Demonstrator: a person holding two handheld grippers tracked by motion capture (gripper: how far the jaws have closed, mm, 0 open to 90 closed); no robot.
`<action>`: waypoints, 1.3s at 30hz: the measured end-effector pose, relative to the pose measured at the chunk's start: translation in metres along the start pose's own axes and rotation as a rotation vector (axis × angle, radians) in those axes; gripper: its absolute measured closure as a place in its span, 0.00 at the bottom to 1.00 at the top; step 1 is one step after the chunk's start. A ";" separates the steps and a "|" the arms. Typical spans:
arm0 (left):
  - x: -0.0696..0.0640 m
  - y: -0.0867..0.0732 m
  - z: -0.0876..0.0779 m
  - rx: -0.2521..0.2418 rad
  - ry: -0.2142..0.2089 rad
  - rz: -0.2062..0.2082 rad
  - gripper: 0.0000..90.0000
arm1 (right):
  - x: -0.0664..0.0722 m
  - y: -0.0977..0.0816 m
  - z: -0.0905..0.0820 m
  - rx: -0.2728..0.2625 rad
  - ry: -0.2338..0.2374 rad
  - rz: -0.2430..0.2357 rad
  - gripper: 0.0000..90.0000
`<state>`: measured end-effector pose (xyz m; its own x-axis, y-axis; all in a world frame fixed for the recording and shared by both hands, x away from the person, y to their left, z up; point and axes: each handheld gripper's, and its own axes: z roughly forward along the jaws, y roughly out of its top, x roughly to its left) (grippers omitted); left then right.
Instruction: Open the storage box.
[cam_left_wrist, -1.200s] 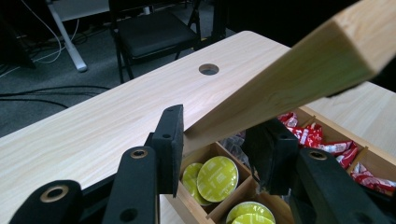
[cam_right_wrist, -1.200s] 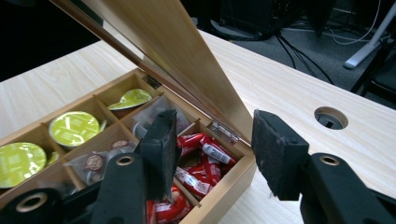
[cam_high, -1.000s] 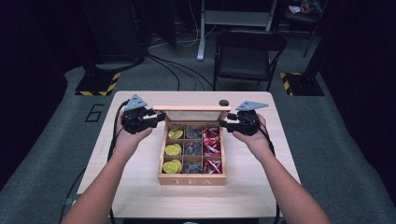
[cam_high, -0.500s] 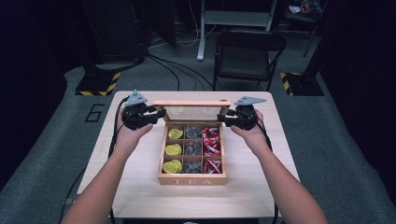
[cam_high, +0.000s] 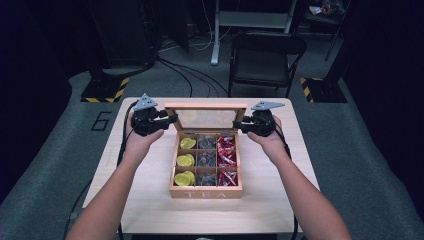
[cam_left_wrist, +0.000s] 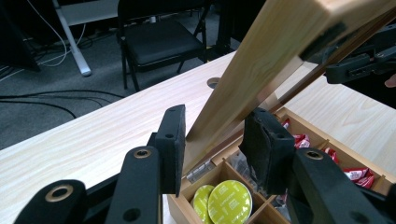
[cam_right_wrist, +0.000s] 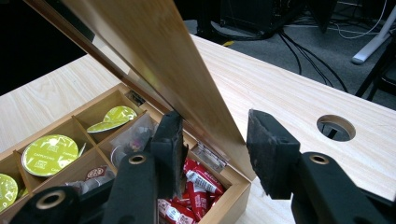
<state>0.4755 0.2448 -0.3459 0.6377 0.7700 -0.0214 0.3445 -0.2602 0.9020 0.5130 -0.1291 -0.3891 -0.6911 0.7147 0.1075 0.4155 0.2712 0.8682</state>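
Note:
A wooden tea box (cam_high: 206, 192) sits mid-table with its glass-paned lid (cam_high: 206, 106) standing up at the back. Its compartments hold yellow capsules (cam_high: 184, 161), grey sachets (cam_high: 206, 160) and red sachets (cam_high: 227, 157). My left gripper (cam_high: 172, 120) is shut on the lid's left edge; the wooden frame (cam_left_wrist: 243, 79) runs between its pads (cam_left_wrist: 212, 135). My right gripper (cam_high: 237, 125) is at the lid's right edge, and its jaws have just been closing on the frame (cam_right_wrist: 177, 70), which sits between them (cam_right_wrist: 212, 135) touching both pads.
The light wooden table (cam_high: 150, 200) has bare surface around the box and a round cable hole (cam_right_wrist: 335, 127) near its back edge. A black folding chair (cam_high: 262, 55) stands behind the table. Cables lie on the grey floor (cam_high: 195, 75).
The lid's top edge has risen a little in the picture and more of the glass pane now shows. Both grippers have shifted slightly up with it, staying at its two sides.

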 end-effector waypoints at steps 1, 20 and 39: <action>0.000 0.000 0.000 0.001 -0.001 0.000 0.67 | -0.001 0.000 0.000 -0.001 0.001 -0.003 0.62; 0.008 -0.003 0.006 0.019 0.013 -0.044 0.64 | -0.005 0.008 0.005 0.008 0.003 0.002 0.64; 0.008 -0.024 0.001 0.044 0.043 -0.079 0.64 | -0.009 0.014 0.009 0.015 -0.008 0.021 0.66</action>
<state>0.4737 0.2567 -0.3683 0.5777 0.8131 -0.0720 0.4231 -0.2229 0.8783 0.5305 -0.1260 -0.3829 -0.6771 0.7257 0.1217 0.4389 0.2656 0.8584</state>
